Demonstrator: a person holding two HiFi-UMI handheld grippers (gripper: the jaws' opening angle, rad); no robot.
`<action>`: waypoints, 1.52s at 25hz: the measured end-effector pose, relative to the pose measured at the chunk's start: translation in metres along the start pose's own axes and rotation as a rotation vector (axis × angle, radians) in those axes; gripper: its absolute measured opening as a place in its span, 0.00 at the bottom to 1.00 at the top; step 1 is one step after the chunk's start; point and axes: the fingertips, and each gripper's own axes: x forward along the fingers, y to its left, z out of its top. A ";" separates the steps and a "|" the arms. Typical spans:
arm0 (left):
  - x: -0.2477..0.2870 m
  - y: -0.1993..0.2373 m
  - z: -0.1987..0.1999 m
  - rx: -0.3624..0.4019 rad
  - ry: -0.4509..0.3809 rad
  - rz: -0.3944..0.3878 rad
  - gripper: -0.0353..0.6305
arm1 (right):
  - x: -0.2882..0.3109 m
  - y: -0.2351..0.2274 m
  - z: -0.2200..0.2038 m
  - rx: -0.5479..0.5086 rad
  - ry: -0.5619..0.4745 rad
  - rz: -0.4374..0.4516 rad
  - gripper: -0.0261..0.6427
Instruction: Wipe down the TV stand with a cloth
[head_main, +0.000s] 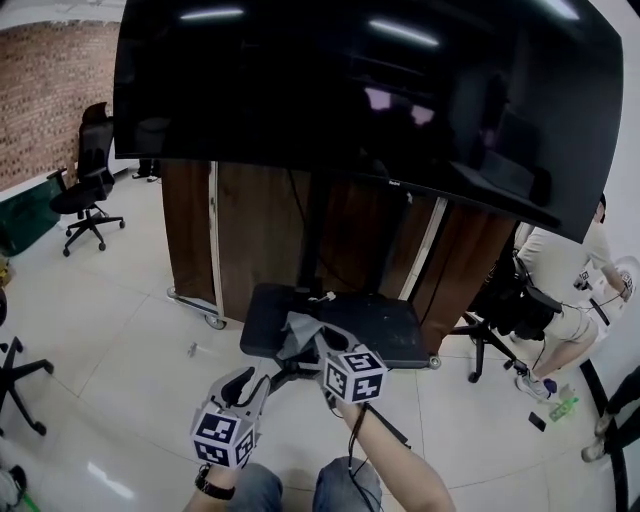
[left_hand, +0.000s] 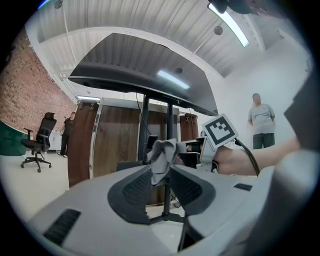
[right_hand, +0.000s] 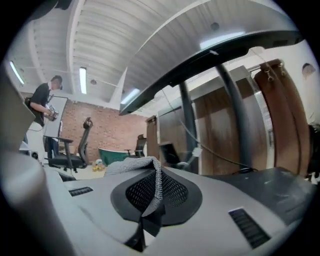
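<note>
A big dark TV (head_main: 370, 90) hangs on a black pole above the stand's flat black base (head_main: 395, 325). Over the base's near left corner, my right gripper (head_main: 316, 345) is shut on a crumpled grey cloth (head_main: 298, 333). In the right gripper view the cloth (right_hand: 131, 166) is pinched between the pads, and the base (right_hand: 280, 187) lies to the right. My left gripper (head_main: 255, 383) is lower and to the left, open and empty. In the left gripper view the cloth (left_hand: 162, 151) hangs just beyond the open gripper (left_hand: 167, 176), beside the right gripper's marker cube (left_hand: 220, 131).
Wooden panels on castors (head_main: 250, 235) stand behind the TV stand. A black office chair (head_main: 88, 180) is far left, with another chair's base (head_main: 15, 375) at the left edge. At the right a person (head_main: 565, 300) sits beside a black chair (head_main: 500, 305). The floor is pale tile.
</note>
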 end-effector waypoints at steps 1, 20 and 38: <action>0.000 0.001 -0.002 -0.003 0.002 -0.004 0.28 | -0.014 -0.027 -0.003 -0.006 0.003 -0.056 0.05; 0.025 -0.025 -0.053 -0.031 0.052 -0.107 0.28 | -0.101 -0.095 -0.182 -0.164 0.094 -0.365 0.05; -0.005 0.046 -0.110 -0.044 0.118 0.131 0.28 | 0.131 -0.105 -0.347 -0.092 0.221 -0.289 0.05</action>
